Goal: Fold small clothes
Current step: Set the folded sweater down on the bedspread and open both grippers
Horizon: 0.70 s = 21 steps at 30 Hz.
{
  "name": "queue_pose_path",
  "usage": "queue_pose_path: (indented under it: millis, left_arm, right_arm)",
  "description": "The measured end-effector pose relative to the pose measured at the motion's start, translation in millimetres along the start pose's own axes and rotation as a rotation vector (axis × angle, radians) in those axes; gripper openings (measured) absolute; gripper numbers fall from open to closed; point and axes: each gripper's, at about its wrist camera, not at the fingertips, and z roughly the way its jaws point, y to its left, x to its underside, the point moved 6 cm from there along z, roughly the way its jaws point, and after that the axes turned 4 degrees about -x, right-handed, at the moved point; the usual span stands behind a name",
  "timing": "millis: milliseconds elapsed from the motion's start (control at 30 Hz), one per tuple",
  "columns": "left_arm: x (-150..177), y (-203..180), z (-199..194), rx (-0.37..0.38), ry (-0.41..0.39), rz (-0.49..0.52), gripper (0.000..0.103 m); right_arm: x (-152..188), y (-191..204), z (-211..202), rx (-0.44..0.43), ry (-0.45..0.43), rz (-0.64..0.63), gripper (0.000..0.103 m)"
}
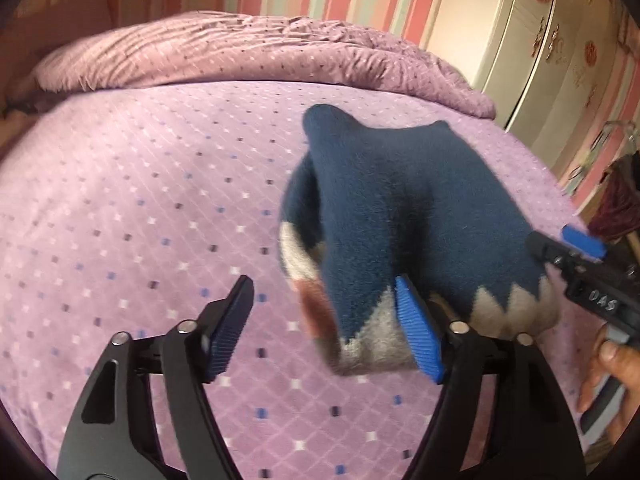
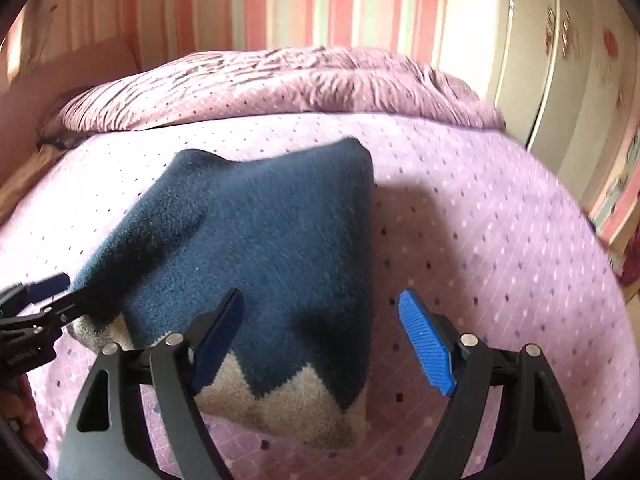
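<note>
Blue-padded grippers stand apart over a folded knit garment on the bed.

Left gripper has its jaws spread, the right pad against the navy, zigzag-hemmed garment, nothing clamped. Right gripper is likewise wide, the garment's hem lying between and under its fingers, unpressed. Beyond both spreads the lilac dotted bedspread, then a rumpled quilt.

Raised lettering: "DAS", in pale capitals, possibly the visible part of a longer word.
Bearer: black body of the right gripper, at the right edge of the left wrist view.
Other marking: a faint embossed line on the left gripper body, at the left edge of the right wrist view; too blurred to read.
</note>
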Motion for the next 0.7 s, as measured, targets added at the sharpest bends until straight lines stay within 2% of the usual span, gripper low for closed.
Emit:
queue_pose_path:
  millis: [100, 133, 233, 267, 333, 400, 533, 700]
  left_arm:
    - [10, 2, 6, -0.043, 0.033, 0.013, 0.080]
    - [12, 8, 8, -0.052, 0.036, 0.012, 0.084]
    - [19, 12, 18, -0.107, 0.042, 0.030, 0.100]
    - [24, 17, 25, -0.113, 0.052, 0.026, 0.100]
    - [25, 19, 30, -0.112, 0.052, 0.029, 0.100]
    - [22, 17, 29, -0.115, 0.031, 0.056, 0.100]
    - [14, 17, 30, -0.067, 0.048, -0.005, 0.100]
    - [5, 25, -9, -0.067, 0.015, -0.026, 0.100]
  right_arm:
    - [10, 3, 12, 0.000, 0.047, -0.022, 0.081]
    - [19, 2, 23, 0.014, 0.094, -0.027, 0.081]
    - [38, 2, 34, 0.032, 0.146, -0.024, 0.082]
    - [42, 0, 37, 0.038, 0.152, -0.016, 0.084]
    - [48, -3, 42, 0.047, 0.143, 0.004, 0.095]
    - [50, -8, 46, 0.063, 0.141, 0.039, 0.100]
    - [42, -11, 40, 0.067, 0.136, 0.080, 0.101]
    - [26, -4, 1, 0.046, 0.083, 0.092, 0.101]
